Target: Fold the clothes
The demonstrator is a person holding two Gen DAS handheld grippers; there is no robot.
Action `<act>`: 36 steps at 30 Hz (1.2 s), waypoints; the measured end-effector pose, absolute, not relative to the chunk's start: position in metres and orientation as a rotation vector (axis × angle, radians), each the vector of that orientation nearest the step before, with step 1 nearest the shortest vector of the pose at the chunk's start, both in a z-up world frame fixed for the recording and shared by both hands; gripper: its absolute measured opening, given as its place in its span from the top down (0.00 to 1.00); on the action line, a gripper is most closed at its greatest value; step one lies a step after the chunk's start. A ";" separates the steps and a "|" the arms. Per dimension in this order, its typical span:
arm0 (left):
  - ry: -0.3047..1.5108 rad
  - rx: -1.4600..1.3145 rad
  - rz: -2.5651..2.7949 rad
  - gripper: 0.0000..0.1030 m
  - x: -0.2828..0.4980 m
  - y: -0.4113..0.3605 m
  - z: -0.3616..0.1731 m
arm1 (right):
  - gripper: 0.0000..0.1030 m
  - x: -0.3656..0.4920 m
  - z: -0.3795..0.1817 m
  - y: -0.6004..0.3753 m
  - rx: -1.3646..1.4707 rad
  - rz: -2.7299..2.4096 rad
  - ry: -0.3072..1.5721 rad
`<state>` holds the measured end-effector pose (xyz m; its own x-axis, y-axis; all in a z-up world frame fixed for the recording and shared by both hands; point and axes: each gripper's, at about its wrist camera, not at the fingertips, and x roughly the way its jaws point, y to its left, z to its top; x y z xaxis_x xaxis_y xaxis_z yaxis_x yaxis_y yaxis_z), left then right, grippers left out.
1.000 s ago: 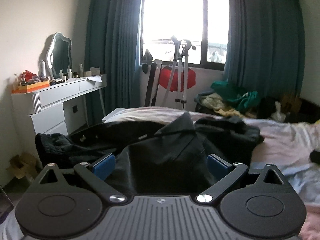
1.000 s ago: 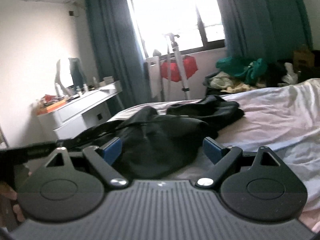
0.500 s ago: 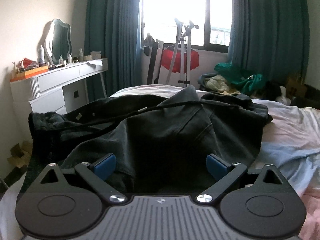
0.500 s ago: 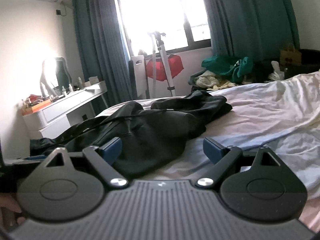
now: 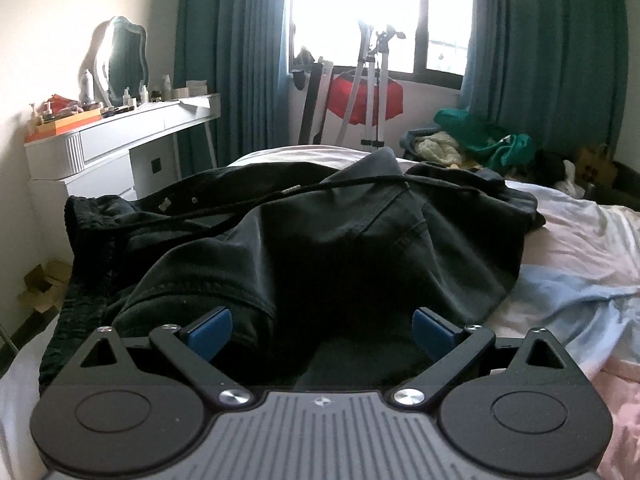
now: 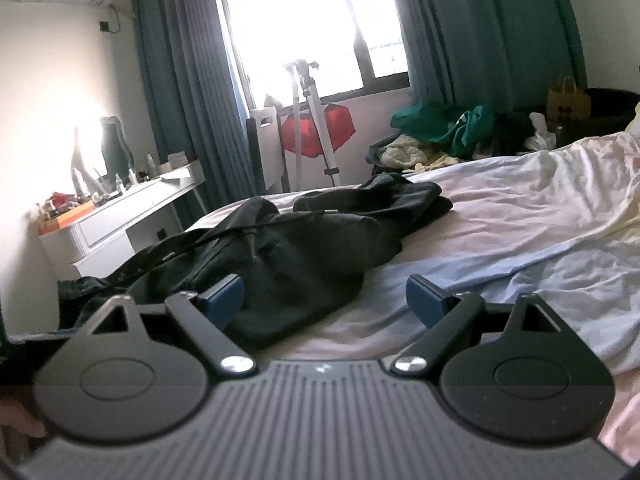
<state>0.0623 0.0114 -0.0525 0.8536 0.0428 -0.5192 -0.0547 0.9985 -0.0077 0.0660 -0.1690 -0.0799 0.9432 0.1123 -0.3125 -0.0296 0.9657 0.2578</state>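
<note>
Black garment (image 5: pixel 320 248) lies crumpled and unfolded on the bed (image 6: pixel 520 216), near its left edge; long axis runs toward the far edge. Left gripper (image 5: pixel 322 330) and right gripper (image 6: pixel 324 294): fingers wide, holding nothing.

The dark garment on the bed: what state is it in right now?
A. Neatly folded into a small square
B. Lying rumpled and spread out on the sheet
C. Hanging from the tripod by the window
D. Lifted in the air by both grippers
B: the dark garment lies crumpled and spread over the bed sheet, while the left gripper and right gripper both stand open, gripping nothing.
</note>
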 end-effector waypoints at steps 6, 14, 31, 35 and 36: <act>0.534 0.014 0.046 0.05 0.061 0.003 -0.051 | 0.13 0.058 -0.076 -0.173 0.289 0.046 0.332; 0.499 0.103 -0.001 0.12 0.150 -0.023 -0.052 | 0.13 0.060 -0.079 -0.184 0.350 -0.020 0.325; 0.614 0.267 0.010 0.28 0.440 -0.076 -0.064 | 0.13 0.151 -0.148 -0.225 0.418 -0.092 0.433; 0.658 0.217 -0.075 0.78 0.448 -0.078 -0.064 | 0.13 0.162 -0.160 -0.229 0.441 -0.094 0.470; 0.652 0.262 -0.076 0.94 0.440 -0.082 -0.064 | 0.13 0.164 -0.162 -0.229 0.444 -0.095 0.473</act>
<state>0.4398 -0.0821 -0.0642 0.7934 0.0120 -0.6086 0.1515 0.9644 0.2166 0.1641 -0.2293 -0.1619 0.8877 0.0128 -0.4603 0.1897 0.9007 0.3909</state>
